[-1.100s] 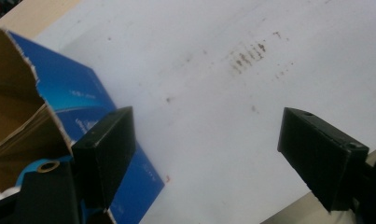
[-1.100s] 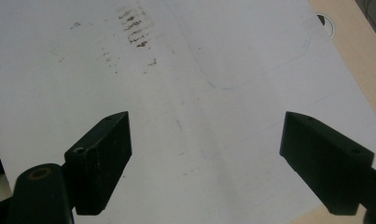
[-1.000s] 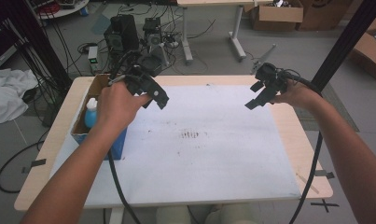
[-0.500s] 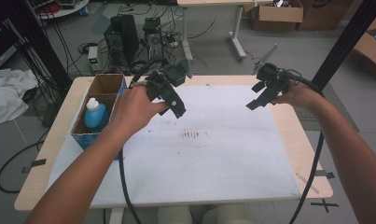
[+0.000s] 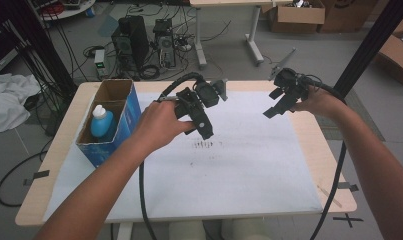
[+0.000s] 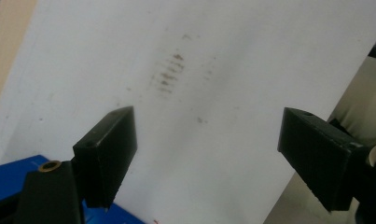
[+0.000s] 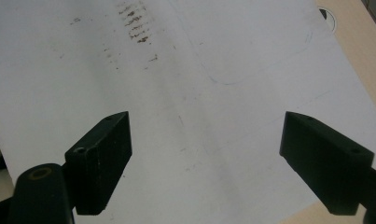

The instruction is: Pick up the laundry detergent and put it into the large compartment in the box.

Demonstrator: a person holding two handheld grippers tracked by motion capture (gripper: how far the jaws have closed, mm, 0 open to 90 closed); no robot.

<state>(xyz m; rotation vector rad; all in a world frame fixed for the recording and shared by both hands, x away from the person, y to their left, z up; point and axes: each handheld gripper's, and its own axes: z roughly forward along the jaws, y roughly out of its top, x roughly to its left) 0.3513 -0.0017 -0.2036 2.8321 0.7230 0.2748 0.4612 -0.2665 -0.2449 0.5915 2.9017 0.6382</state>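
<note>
The blue bottle stands upright, its long axis vertical, in the near compartment of the blue cardboard box at the worktop's left edge. It lies well to the left of the left gripper, whose jaws gape wide and empty over the stained white sheet, pointing away from the box. Nothing stands between them, but the box wall likely calls for a reach from above. The right gripper, jaws also spread and empty, hovers far off to the right.
</note>
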